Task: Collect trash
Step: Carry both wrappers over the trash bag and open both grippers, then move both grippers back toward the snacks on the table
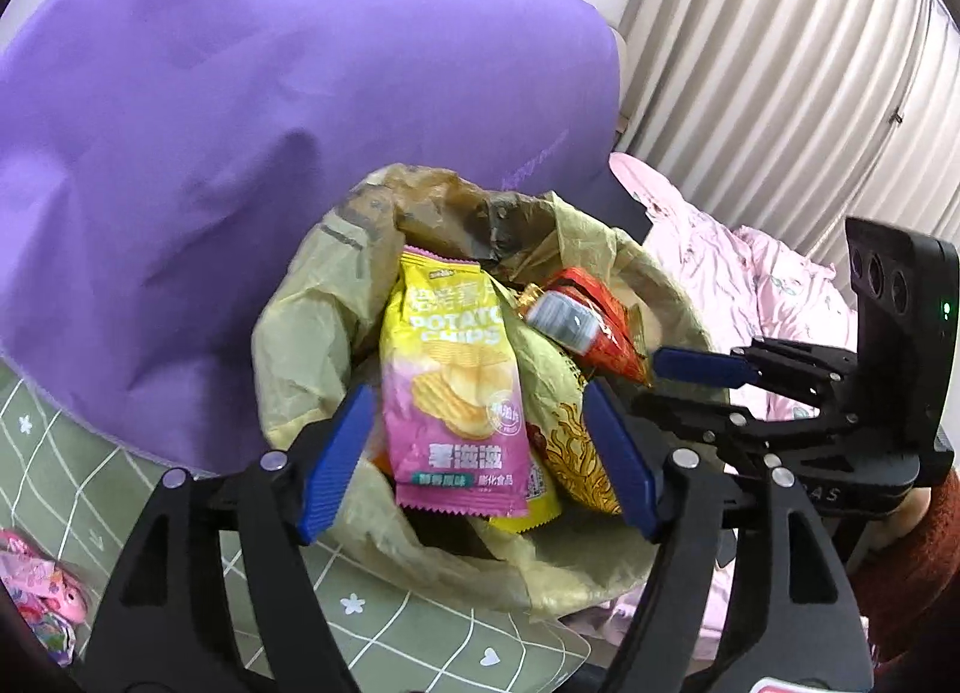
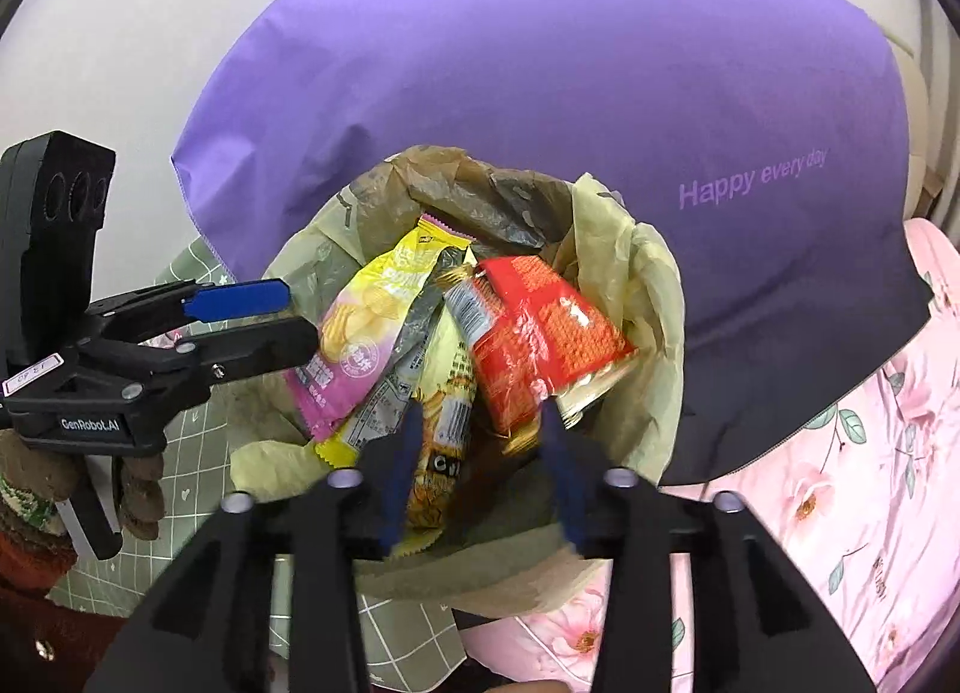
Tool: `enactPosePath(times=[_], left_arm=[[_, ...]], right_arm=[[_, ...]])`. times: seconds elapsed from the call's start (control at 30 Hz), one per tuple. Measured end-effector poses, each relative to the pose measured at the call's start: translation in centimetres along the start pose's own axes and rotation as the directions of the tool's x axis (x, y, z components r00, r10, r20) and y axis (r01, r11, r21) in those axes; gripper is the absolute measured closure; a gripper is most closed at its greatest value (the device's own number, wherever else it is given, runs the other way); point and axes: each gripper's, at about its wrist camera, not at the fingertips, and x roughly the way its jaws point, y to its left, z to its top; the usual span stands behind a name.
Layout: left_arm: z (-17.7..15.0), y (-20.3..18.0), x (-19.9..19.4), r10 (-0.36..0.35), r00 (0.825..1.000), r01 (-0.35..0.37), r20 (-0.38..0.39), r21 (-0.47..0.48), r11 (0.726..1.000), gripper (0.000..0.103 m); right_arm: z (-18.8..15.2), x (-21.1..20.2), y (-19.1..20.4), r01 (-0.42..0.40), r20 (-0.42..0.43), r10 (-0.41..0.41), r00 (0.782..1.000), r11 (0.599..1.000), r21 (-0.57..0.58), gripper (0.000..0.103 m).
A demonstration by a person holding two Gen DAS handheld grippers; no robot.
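Both tongs hang over the trash bag [image 2: 636, 297], a pale yellow-green liner standing on the bed. The left tongs [image 1: 480, 447] are spread wide, gripping nothing; the right tongs [image 2: 480, 471] are parted too, and empty. Inside the bag lies a pink-and-yellow chips packet [image 1: 450, 381] reading "POTATO CHIPS", with Chinese print below. Beside it lies one red wrapper [image 2: 540, 333], its print too blurred to read, and one yellow-orange packet [image 2: 444, 453]. The purple pillow [image 2: 600, 93] behind says "Happy every day". "GenRobot.AI" is printed on the left tool.
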Motion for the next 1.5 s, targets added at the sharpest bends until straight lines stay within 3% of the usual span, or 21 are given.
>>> enactPosePath(times=[0.13,0.3,0.43,0.5,0.57,0.67,0.77,0.83,1.0,1.13,1.23,1.4,1.5], left_arm=[[-0.6,0.8,-2.5,0.003,0.998,0.002,0.067,-0.075,0.997,0.034],[-3.5,3.2,-7.4,0.057,0.984,-0.026,0.171,-0.177,0.984,0.035],[-7.4,5.8,-11.7,0.188,0.959,-0.140,0.212,-0.224,0.964,0.034],[-9.4,7.4,-13.4,0.256,0.945,-0.203,0.204,-0.246,0.948,0.034],[-12.0,9.6,-15.4,0.329,0.926,-0.267,0.186,-0.295,0.918,0.034],[-16.3,13.1,-18.5,0.436,0.886,-0.346,0.157,-0.401,0.848,0.034],[-20.8,16.4,-21.2,0.501,0.856,-0.372,0.129,-0.520,0.769,0.034],[-23.4,17.9,-22.6,0.538,0.836,-0.391,0.107,-0.572,0.721,0.034],[-27.4,20.8,-25.0,0.601,0.796,-0.432,0.067,-0.632,0.643,0.034],[-29.5,23.6,-24.3,0.573,0.819,-0.397,0.032,-0.689,0.606,0.033],[-30.4,24.8,-24.1,0.563,0.826,-0.380,0.025,-0.712,0.590,0.032],[-29.8,27.8,-23.0,0.569,0.822,-0.404,0.007,-0.697,0.593,0.032],[-29.0,29.9,-22.5,0.552,0.834,-0.386,0.025,-0.689,0.614,0.033]], right_arm=[[-0.2,-1.5,0.8,0.014,0.043,-0.014,0.999,1.000,-0.006,0.060],[0.1,-4.0,2.5,-0.012,0.158,0.011,0.987,1.000,0.003,0.060],[-0.5,-5.6,5.7,-0.057,0.291,0.062,0.955,0.998,-0.028,0.058],[-0.8,-5.7,7.2,-0.079,0.323,0.093,0.942,0.995,-0.058,0.048],[-1.1,-5.3,9.4,-0.110,0.331,0.138,0.933,0.989,-0.103,0.044],[-1.2,-3.7,12.6,-0.175,0.287,0.215,0.933,0.972,-0.159,0.043],[-1.3,-1.3,16.0,-0.260,0.166,0.296,0.941,0.943,-0.209,0.043],[-1.6,-0.2,18.3,-0.276,0.129,0.316,0.940,0.926,-0.259,0.043],[-1.9,2.6,22.8,-0.346,0.049,0.379,0.924,0.884,-0.314,0.043],[-2.7,4.2,25.2,-0.351,0.033,0.386,0.922,0.867,-0.352,0.043],[-3.3,5.0,25.6,-0.370,0.016,0.402,0.916,0.858,-0.357,0.043],[-4.2,7.2,25.7,-0.380,-0.062,0.384,0.921,0.855,-0.353,0.043],[-4.6,8.1,25.5,-0.371,-0.095,0.361,0.928,0.862,-0.345,0.043]])
